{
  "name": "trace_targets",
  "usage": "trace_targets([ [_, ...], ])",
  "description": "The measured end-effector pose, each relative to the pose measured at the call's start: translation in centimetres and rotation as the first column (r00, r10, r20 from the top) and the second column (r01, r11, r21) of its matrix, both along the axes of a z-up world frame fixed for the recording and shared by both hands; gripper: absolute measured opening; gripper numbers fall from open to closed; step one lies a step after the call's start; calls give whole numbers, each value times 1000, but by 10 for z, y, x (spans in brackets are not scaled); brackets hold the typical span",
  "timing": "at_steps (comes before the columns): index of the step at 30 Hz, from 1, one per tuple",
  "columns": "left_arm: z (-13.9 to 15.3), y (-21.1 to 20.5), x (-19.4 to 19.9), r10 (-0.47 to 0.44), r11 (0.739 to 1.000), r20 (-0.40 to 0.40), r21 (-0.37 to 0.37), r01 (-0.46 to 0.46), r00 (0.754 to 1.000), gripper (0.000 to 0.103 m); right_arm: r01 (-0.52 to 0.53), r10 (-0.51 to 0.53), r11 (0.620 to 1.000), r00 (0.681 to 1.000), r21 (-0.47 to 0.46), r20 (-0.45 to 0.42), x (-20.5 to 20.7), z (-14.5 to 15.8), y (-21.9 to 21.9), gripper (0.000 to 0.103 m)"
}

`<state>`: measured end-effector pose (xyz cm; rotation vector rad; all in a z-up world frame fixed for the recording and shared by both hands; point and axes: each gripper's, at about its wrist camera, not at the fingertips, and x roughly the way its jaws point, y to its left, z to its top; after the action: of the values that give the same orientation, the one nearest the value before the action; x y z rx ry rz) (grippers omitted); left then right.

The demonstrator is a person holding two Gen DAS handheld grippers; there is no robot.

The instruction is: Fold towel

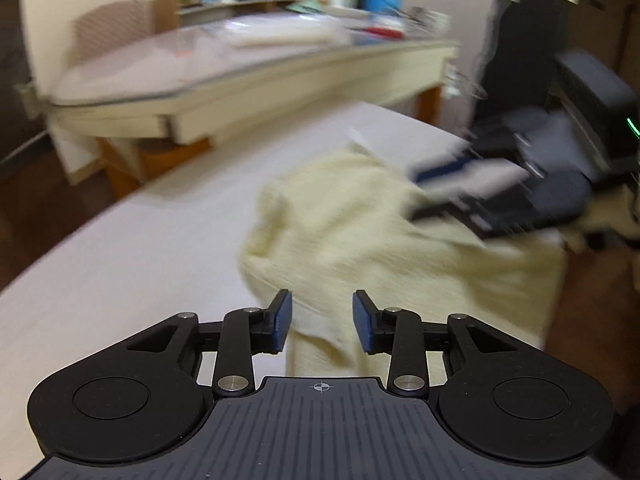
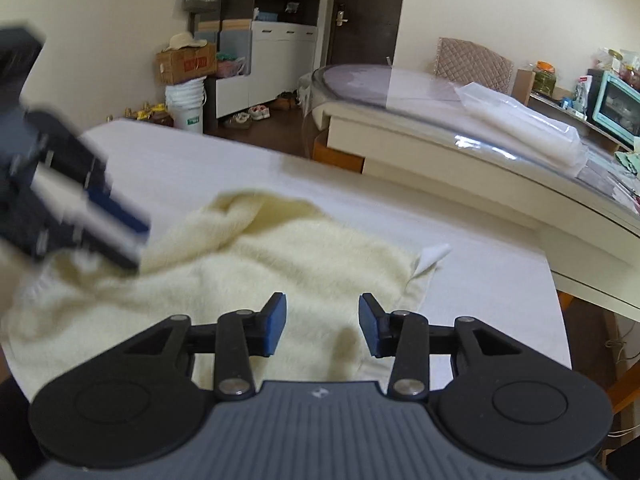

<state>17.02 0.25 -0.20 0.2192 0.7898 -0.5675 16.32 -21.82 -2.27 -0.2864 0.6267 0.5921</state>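
No wording could be read anywhere in either view. A cardboard box by the far wall carried red print and a white bucket beneath it bore a green label, but both were too small to make out. Packaging on the shelf beside a teal oven was equally illegible.

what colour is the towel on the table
Pale cream-yellow, plain, no pattern: the towel shows best in the right wrist view.
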Motion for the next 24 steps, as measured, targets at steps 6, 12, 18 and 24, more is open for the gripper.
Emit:
trace_targets([
  [6, -11, 4, 45, 72, 997, -8, 12, -72, 997, 35, -8, 8, 1000, 1000, -8, -10, -8, -5, 3, 46],
  [12, -19, -13, 55, -5, 1000, -30, 24, 5, 1000, 8, -8, 8, 1000, 1000, -3, -6, -15, -7, 1, 47],
  [18, -2, 7, 47, 63, 990, 67, 125, -71, 996, 5, -17, 18, 1000, 1000, 20, -5, -17, -5, -1, 47],
  [24, -2, 50, 71, 191, 953, 96, 219, -208, 977, 5, -61, 61, 997, 998, 54, -9, -11, -2, 9, 49],
])
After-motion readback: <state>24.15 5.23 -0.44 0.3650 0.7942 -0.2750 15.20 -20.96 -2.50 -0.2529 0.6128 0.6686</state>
